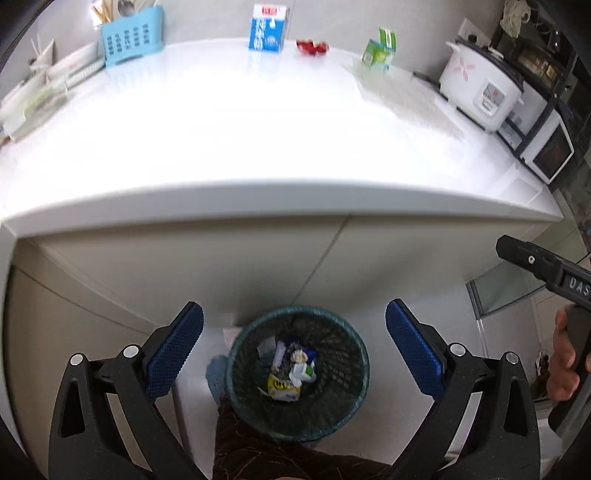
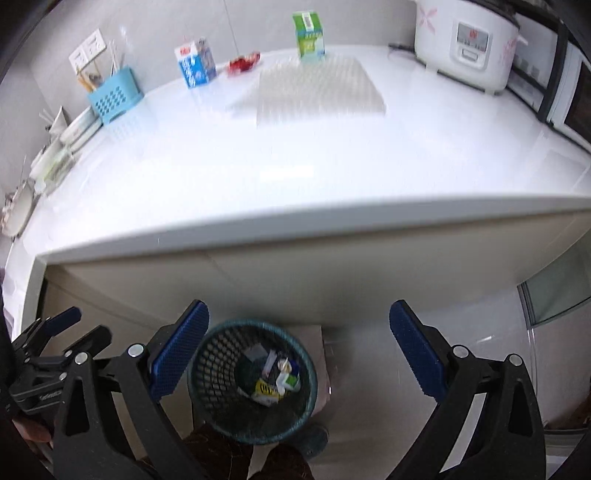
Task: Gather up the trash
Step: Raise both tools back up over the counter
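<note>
A dark green mesh wastebasket [image 1: 298, 373] stands on the floor at the foot of the desk [image 1: 229, 125], at 6 o'clock in both wrist views, and holds a small heap of trash [image 1: 290, 371]: a crumpled yellow-and-black wrapper, a white-and-green carton, a pale tube and scraps of paper. The left tongs [image 1: 294, 350] hang directly over the basket with their blue pads spread wide and nothing between them; the right tongs [image 2: 299, 354] hover just beside them over the same basket, equally wide open and holding nothing. On the glossy white desk, along its far edge near the wall, a blue-and-white milk carton [image 1: 267, 27] stands upright at 12 o'clock in the left view, a crumpled red wrapper [image 1: 312, 47] lies just to its right, and a green-and-white carton [image 1: 380, 50] stands at 1 o'clock at the far edge of a clear bumpy mat [image 2: 314, 85]. A light blue slotted caddy [image 1: 131, 35] with utensils in it sits at 11 o'clock, with stacked plates [image 1: 74, 66] beside it. A white rice cooker [image 1: 480, 86] stands at 2 o'clock, and a white microwave [image 1: 546, 147] sits on a dark rack beyond it. Pale cabinet doors run beneath the desk edge.
</note>
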Action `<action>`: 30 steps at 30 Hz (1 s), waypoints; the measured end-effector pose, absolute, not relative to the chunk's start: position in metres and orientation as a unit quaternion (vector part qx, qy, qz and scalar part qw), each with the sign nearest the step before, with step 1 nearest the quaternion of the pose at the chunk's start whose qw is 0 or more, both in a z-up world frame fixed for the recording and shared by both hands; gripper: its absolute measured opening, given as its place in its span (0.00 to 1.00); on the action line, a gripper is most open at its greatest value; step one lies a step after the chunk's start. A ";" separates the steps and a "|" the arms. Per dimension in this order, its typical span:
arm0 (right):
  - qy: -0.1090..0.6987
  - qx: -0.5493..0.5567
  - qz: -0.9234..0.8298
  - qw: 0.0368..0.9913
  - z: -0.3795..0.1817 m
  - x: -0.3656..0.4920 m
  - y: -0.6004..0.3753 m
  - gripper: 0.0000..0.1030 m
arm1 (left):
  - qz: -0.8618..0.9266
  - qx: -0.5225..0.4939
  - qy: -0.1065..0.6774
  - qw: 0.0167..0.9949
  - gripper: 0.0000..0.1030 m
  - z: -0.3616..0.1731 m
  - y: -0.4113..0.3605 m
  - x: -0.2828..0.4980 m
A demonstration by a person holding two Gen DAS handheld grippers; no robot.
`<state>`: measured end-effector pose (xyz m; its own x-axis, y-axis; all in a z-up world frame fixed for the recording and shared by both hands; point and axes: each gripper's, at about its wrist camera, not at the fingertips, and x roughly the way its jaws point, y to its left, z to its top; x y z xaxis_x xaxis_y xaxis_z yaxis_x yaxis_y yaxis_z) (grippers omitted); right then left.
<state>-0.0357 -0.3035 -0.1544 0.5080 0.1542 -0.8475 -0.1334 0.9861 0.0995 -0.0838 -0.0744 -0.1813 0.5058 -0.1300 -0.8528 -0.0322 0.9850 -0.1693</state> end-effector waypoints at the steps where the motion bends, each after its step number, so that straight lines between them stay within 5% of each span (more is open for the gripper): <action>1: 0.485 0.011 0.082 0.871 -0.149 -0.032 -0.304 0.92 | -0.029 -0.084 0.493 0.865 0.94 -0.174 -0.072 -0.079; 30: 0.432 0.011 0.043 0.901 -0.059 0.132 -0.260 0.92 | -0.027 -0.096 0.445 0.890 0.94 -0.066 0.006 0.125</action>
<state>0.1321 -0.2599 -0.0585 0.6230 0.0874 -0.7773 -0.0677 0.9960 0.0578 0.1253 0.0057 -0.0657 0.6028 -0.1336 -0.7866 -0.0365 0.9802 -0.1944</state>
